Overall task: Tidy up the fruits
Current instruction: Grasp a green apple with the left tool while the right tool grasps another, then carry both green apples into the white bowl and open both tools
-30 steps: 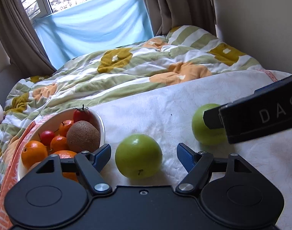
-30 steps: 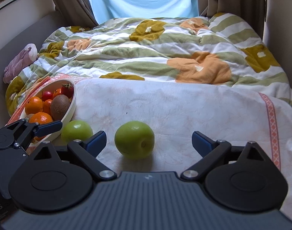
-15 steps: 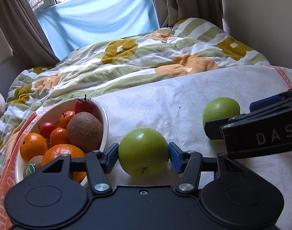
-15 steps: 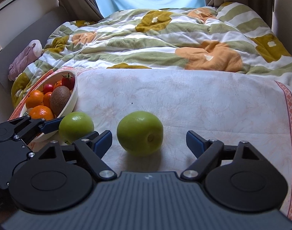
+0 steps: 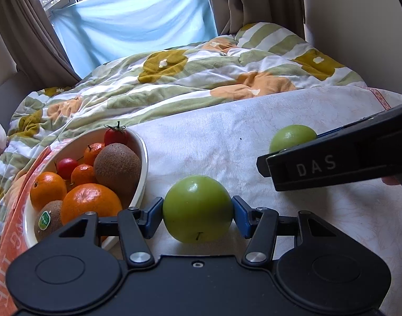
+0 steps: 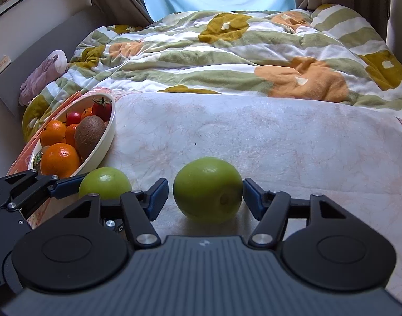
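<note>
My left gripper (image 5: 197, 213) is shut on a green apple (image 5: 197, 208), both blue pads pressed to its sides, just right of the white fruit bowl (image 5: 144, 158). The bowl holds oranges, kiwis and small tomatoes. That apple also shows in the right wrist view (image 6: 104, 181), beside the bowl (image 6: 106, 142). My right gripper (image 6: 205, 193) straddles a second green apple (image 6: 207, 193) on the white cloth; its right pad sits at the skin and a narrow gap shows at the left pad. This apple (image 5: 293, 137) sits behind the right gripper's body in the left wrist view.
A white cloth (image 6: 253, 137) covers the near part of the bed. A rumpled floral quilt (image 6: 227, 52) lies beyond it. A pink soft toy (image 6: 40, 79) lies at the far left. Curtains and a window stand behind, with a wall on the right.
My left gripper closed onto the left apple and has tilted it slightly. My right gripper moved forward around the second apple and its fingers narrowed toward it.
</note>
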Tool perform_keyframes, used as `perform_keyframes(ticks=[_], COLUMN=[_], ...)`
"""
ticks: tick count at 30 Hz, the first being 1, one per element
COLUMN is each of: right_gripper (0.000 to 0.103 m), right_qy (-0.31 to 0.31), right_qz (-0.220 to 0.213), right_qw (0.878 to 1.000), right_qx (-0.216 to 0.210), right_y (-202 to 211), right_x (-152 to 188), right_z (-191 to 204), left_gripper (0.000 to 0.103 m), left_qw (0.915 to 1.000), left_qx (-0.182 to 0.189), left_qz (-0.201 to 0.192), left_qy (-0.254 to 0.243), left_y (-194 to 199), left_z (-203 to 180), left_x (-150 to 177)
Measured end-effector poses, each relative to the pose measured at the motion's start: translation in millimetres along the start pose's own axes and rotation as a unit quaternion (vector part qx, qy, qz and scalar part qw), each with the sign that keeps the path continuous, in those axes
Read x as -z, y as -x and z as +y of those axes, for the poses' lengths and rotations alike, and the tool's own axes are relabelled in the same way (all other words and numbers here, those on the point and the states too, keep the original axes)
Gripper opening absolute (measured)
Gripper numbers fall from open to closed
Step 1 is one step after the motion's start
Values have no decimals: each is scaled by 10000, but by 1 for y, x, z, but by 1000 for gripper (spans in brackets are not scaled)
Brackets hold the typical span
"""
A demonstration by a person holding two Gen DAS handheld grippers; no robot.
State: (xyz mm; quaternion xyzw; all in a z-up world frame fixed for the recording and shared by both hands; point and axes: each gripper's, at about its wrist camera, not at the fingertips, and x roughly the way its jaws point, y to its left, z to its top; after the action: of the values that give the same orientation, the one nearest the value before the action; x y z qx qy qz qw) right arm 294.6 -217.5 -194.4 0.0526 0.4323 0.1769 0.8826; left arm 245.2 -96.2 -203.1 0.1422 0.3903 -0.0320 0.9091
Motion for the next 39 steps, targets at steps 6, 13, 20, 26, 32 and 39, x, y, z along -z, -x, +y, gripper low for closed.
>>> perform_keyframes(ticks=[6, 13, 20, 26, 32, 39], right_gripper=[71, 70, 70, 70, 70, 70], right_qy=[52, 87, 71, 164, 237, 327], right_qz=[26, 15, -129, -317, -487, -719], right_qw=[10000, 10000, 9999, 9993, 9982, 9963], right_qx=[4, 13, -38, -120, -254, -333], right_y=[-2, 4, 29, 59, 86, 101], right_x=[0, 0, -9, -21, -35, -52], right_z=[0, 2, 7, 21, 41, 82], left_gripper=[60, 60, 60, 60, 60, 60], left_qw=[9999, 9996, 9992, 9978, 9950, 9916], left_qx=[19, 53, 46, -34, -208, -319], left_qz=[-30, -111, -254, -438, -709, -883], left_qy=[96, 238, 306, 501, 677, 890], left_y=[5, 18, 39, 66, 102, 128], left_z=[1, 5, 9, 21, 44, 90], left_x=[0, -3, -11, -20, -26, -24])
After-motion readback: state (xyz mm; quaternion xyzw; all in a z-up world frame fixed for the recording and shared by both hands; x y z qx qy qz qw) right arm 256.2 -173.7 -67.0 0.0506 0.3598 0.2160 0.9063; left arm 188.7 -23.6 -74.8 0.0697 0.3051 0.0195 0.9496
